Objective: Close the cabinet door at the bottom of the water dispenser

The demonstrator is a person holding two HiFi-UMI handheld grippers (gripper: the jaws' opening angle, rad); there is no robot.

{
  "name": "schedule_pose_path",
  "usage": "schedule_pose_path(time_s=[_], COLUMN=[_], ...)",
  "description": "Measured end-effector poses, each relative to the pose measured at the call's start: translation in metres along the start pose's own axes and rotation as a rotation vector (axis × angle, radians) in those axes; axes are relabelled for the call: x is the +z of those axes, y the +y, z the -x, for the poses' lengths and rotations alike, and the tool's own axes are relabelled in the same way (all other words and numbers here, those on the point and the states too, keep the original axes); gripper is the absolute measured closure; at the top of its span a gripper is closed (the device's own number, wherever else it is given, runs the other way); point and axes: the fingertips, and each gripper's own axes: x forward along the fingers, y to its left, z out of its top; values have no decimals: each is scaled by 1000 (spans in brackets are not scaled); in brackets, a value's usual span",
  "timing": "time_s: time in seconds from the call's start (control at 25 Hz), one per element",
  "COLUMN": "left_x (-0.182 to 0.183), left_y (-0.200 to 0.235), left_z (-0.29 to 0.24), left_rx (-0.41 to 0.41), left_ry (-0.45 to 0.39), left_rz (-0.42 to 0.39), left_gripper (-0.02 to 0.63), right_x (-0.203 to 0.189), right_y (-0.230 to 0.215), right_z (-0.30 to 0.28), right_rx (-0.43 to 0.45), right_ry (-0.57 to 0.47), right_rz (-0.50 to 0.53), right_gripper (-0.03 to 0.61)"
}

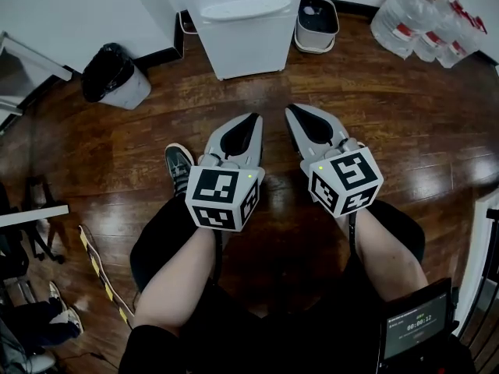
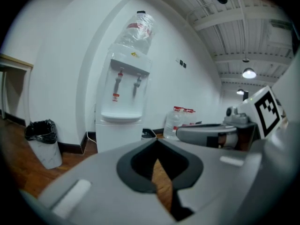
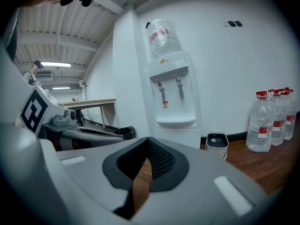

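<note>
Several things are seen around the white floor-standing water dispenser (image 1: 243, 29) (image 2: 123, 102) (image 3: 174, 97), which is set against a white wall. To the dispenser's left in the head view, a white waste bin lined w/ a black bag (image 1: 117, 76) (image 2: 43, 142) is stood near the wall. A black cable (image 2: 87, 138) is run down btwn that bin and the dispenser. Just beside the dispenser's right side a small white bin w/ a dark inside (image 1: 316, 23) (image 3: 217, 144) is placed. Further right, a cluster of clear plastic water bottles w/ red caps (image 1: 433, 18) (image 3: 274, 121) is kept by the wall. A clear upturned bottle (image 2: 137, 29) (image 3: 161, 37) is seated on top of the dispenser. Only bare dark wood floor (image 1: 156, 131) is seen btwn the dispenser and the tools.

The white cabinet door (image 1: 248, 49) (image 2: 117, 134) (image 3: 180, 136) is found at the dispenser's lower front, below the taps and drip tray. From all views it is seen as flat and flush w/ the body. Its seam is too small to be made out.

The grey left tool (image 1: 255, 118) (image 2: 157, 140) and the grey right tool (image 1: 289, 109) (image 3: 148, 138) are held side by side, well apart from the dispenser and pointed toward it. On each, the jaws are brought fully together at the tips. Nothing is gripped by either.
</note>
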Motion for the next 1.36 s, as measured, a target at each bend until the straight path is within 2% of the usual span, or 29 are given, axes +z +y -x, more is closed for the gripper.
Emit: schedule_pose_path(time_s=[0.48,1.36], left_x=[6,-1], left_y=[-1,-4], left_z=[9,3], left_rx=[25,10], left_ry=[-40,-23], left_rz=[-35,-26], left_gripper=[594,594], right_x=[-7,-13], right_y=[4,0], right_z=[5,5], right_rx=[-1,-10], right_ry=[3,15], right_rz=[-34,-41], right_gripper=[574,574])
